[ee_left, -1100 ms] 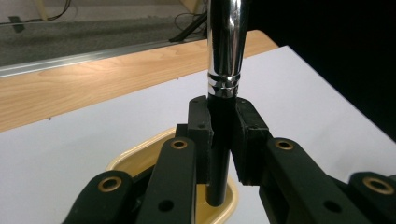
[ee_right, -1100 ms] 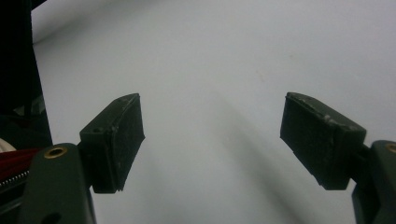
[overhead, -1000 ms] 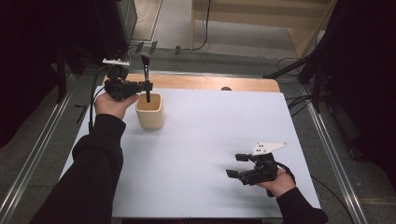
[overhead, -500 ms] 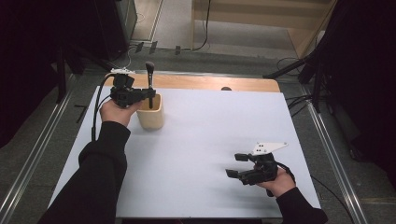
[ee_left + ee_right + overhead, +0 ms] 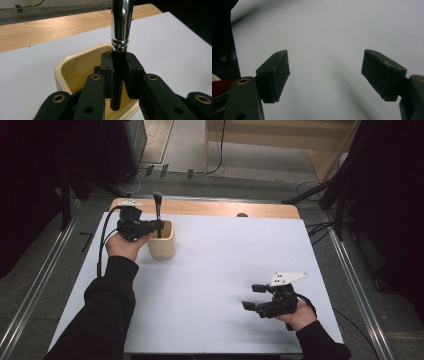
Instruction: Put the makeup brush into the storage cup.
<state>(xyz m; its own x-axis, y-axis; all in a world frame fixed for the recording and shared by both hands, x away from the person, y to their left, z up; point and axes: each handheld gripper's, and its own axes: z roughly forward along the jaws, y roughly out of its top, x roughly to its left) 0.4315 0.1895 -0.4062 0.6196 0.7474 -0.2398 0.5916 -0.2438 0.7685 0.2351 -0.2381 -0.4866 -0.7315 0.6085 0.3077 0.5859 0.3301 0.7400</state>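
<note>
Well, the left gripper point(image 5: 150, 226) is pinching the black handle of a makeup brush point(image 5: 121, 30) — jaws closed tight just below its chrome ferrule — and holding it upright with the handle's end dipping into the cream cup point(image 5: 162, 251) at the table's far left. Placing it looks nearly done; letting go is what's remaining. The right gripper point(image 5: 257, 297) is idling near the front right, jaws spread wide — gripping nothing.

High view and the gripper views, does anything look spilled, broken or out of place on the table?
Nothing stands out. The left gripper is shut on the black-and-chrome brush, held upright with its lower end inside the cream holder. The right gripper is open over bare white table. No spill or damage shows.
</note>
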